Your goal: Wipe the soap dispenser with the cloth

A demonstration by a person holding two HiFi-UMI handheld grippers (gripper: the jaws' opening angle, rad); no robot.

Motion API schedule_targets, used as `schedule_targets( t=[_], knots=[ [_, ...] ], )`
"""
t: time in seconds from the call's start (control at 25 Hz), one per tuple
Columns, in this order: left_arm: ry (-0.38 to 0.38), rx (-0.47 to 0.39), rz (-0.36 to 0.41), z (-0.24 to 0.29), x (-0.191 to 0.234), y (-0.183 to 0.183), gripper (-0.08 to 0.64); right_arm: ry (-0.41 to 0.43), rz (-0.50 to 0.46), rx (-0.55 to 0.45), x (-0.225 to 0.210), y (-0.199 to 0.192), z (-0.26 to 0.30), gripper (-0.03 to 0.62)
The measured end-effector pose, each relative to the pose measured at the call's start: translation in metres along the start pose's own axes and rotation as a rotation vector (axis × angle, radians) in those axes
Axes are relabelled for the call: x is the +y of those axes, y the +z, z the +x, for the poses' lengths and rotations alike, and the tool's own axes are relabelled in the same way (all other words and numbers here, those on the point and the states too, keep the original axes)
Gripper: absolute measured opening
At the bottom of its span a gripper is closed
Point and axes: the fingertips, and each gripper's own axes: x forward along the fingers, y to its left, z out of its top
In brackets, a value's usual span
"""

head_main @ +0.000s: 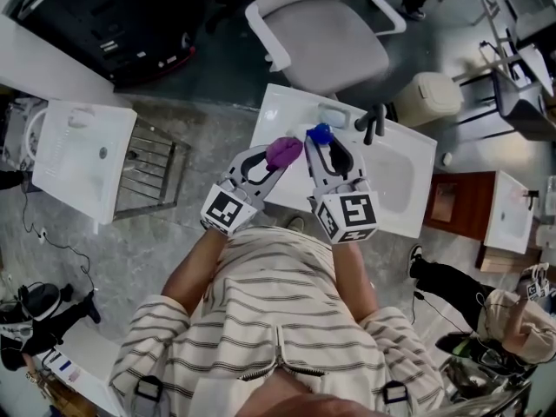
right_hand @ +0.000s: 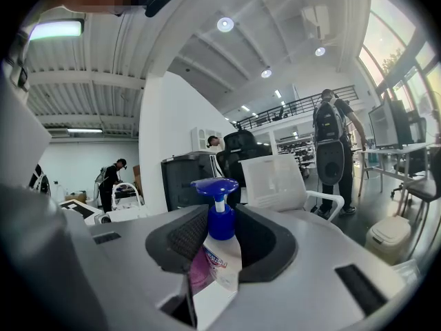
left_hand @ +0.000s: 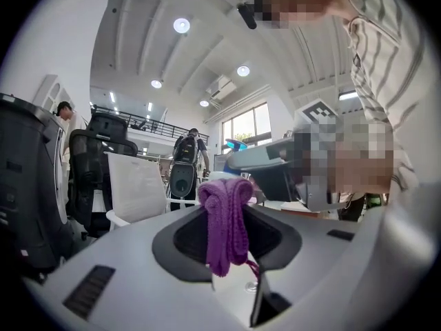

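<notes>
Above the white sink (head_main: 408, 159), right gripper (head_main: 321, 148) fingers clamp the soap dispenser (right_hand: 220, 247) upright, pump topmost; left gripper (head_main: 273, 160) fingers pinch the cloth (left_hand: 226, 219).

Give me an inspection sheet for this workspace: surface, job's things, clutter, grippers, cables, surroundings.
Surface: white washbasin top with a black faucet.
Job's things: purple cloth and blue-pump soap dispenser, each held in a gripper.
Clutter: nothing seen on the basin top.
Grippers: left gripper shut on the cloth; right gripper shut on the soap dispenser.
Cables: thin cable on the floor at left.
Surroundings: grey office chair, small bin, second washbasin at left.
</notes>
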Motion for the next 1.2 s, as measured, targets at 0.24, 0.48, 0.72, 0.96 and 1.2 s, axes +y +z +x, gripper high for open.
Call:
schedule_targets(
  t=[0.24,0.48,0.72,0.96,1.2],
  knots=[
    [-0.012,-0.030,-0.007,-0.003,0.010,0.012,0.118,0.033,0.010,0.014,-0.003,-0.001,-0.002,0.130],
    [-0.026,-0.015,-0.001,-0.004,0.021,0.012,0.118,0.116,-0.006,0.047,0.002,-0.006,-0.002,0.130],
    [-0.069,0.000,0.006,-0.005,0.025,0.013,0.118,0.192,-0.034,0.059,0.013,-0.009,-0.003,0.130],
    [-0.159,0.018,0.025,-0.005,0.022,0.011,0.118,0.258,-0.081,0.068,0.020,-0.009,-0.006,0.130],
    [-0.275,0.021,0.042,-0.003,0.018,0.009,0.117,0.341,-0.071,0.069,0.031,-0.009,-0.014,0.130]
  ],
)
